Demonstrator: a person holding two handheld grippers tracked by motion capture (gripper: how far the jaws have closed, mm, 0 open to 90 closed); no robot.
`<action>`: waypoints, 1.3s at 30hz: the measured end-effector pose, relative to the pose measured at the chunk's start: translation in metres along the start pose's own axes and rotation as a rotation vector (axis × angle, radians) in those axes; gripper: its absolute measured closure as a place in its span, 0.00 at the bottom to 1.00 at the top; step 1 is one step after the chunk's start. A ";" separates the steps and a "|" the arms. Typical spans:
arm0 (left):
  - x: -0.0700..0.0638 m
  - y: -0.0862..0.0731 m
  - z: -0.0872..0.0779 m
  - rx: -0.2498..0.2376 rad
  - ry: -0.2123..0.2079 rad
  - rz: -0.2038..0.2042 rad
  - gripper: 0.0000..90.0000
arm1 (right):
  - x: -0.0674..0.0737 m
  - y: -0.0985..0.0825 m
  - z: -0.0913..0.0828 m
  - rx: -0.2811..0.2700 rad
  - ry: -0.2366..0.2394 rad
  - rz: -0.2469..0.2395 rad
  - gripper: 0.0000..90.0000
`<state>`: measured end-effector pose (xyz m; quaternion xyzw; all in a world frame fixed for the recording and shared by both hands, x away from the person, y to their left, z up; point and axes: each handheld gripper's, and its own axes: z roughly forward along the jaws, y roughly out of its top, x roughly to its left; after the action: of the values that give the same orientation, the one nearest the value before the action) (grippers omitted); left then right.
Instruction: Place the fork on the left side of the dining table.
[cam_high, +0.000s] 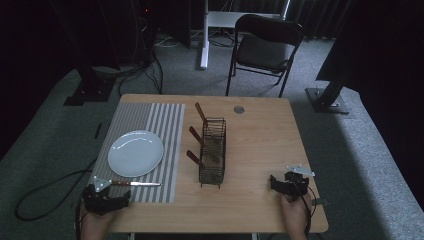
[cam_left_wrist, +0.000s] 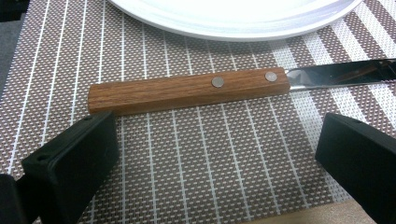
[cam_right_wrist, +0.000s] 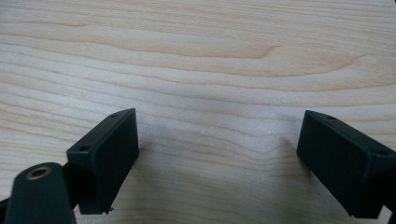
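A knife (cam_high: 134, 183) with a wooden handle (cam_left_wrist: 187, 90) and a steel blade (cam_left_wrist: 341, 73) lies flat on the striped placemat (cam_high: 160, 125), just below a white plate (cam_high: 135, 153). My left gripper (cam_high: 106, 202) rests at the table's near left corner, just short of the handle. In the left gripper view its jaws stand wide apart with nothing between them, the gripper (cam_left_wrist: 215, 158) hovering over the mat. My right gripper (cam_high: 287, 184) sits at the near right of the table, and this gripper (cam_right_wrist: 217, 158) is open over bare wood.
A black wire caddy (cam_high: 212, 152) stands mid-table with three wooden-handled utensils leaning out to its left. A small grey disc (cam_high: 239, 109) lies near the far edge. Beyond the table stands a black folding chair (cam_high: 265, 45). Cables trail on the floor at left.
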<state>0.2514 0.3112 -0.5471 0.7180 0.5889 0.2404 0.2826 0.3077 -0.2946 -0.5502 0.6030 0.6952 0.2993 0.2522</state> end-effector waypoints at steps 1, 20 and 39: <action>0.000 0.000 0.000 0.000 0.000 0.000 0.00 | 0.000 0.000 0.000 0.000 0.000 0.000 0.14; 0.002 0.007 0.000 0.059 -0.014 0.017 0.00 | 0.000 0.000 0.000 -0.001 0.001 0.000 0.14; -0.002 0.010 -0.013 0.047 -0.033 -0.001 0.01 | 0.000 0.000 0.000 -0.001 0.001 0.001 0.14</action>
<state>0.2496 0.3094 -0.5307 0.7279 0.5902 0.2142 0.2755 0.3076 -0.2947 -0.5504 0.6030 0.6950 0.2999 0.2520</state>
